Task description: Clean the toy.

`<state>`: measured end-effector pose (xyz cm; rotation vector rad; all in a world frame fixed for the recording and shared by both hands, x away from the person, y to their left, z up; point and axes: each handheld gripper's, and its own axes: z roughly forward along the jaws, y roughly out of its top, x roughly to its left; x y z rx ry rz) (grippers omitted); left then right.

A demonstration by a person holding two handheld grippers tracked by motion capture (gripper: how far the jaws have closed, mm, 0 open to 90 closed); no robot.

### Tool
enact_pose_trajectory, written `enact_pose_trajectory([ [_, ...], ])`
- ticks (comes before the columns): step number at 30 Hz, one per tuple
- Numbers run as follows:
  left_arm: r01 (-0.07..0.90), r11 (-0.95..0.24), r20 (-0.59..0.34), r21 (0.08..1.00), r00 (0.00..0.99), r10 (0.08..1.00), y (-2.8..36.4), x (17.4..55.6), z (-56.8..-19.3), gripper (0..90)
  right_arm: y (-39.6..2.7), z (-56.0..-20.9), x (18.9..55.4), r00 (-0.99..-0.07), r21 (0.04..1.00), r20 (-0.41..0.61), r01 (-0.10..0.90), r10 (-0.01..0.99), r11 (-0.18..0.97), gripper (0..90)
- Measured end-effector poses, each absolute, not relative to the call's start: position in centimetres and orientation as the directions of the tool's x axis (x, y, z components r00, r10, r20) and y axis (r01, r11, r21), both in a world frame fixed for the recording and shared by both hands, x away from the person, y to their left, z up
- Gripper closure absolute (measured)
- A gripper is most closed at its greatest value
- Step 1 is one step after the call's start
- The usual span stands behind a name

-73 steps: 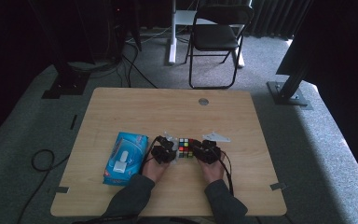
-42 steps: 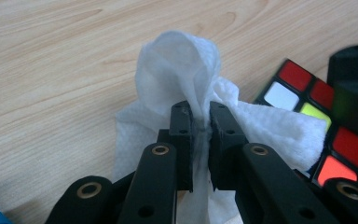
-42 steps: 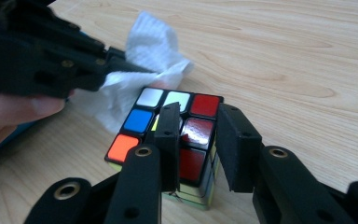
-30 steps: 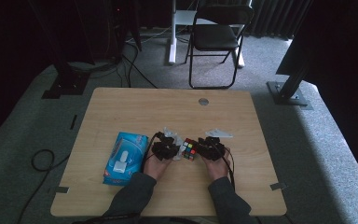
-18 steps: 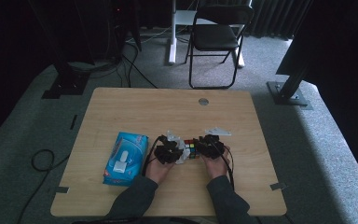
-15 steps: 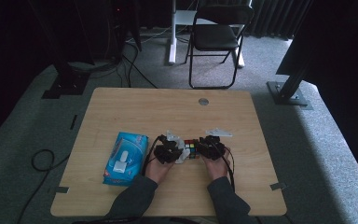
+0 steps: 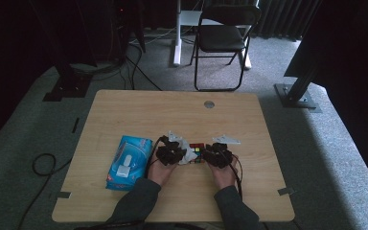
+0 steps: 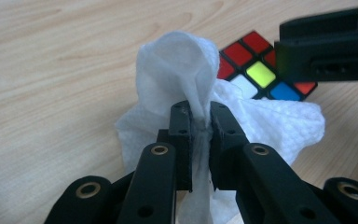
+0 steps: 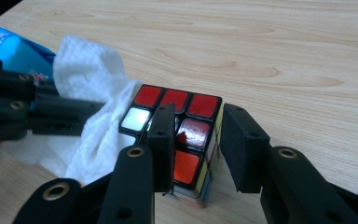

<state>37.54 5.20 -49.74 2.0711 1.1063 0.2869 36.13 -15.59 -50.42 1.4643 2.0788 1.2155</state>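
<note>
Item: puzzle cube (image 9: 179,140), resting on the worktop (image 7: 139,110) between my hands, near the front edge. My right gripper (image 9: 198,144) clamps its jaws on the cube, I judge to steady it for wiping. My left gripper (image 8: 200,123) pinches a bunched white wipe (image 8: 177,65), held just beside the cube's left face. Blue wipes pack (image 7: 128,160) lies near, left of my left hand.

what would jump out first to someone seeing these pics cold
The colourful puzzle cube near the table's front middle, held between the right gripper fingers. Right beside it, the left gripper pinches a crumpled white wipe that lies against the cube. Left of the hands lies a blue wipes pack on the wooden table.
</note>
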Motion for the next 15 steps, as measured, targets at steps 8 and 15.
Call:
enact_pose_trajectory([
  [8,0.595,-0.318,-0.156,0.738,0.609,0.778,5.1,38.0,-48.6,81.2,-15.6,-50.5,36.1,-0.429,0.788,0.21,0.607,0.878,0.108,70.0],
  [15,0.599,-0.344,-0.142,0.723,0.616,0.775,4.0,39.0,-49.1,81.3,-15.6,-50.6,36.0,-0.43,0.794,0.218,0.6,0.876,0.098,70.2],
])
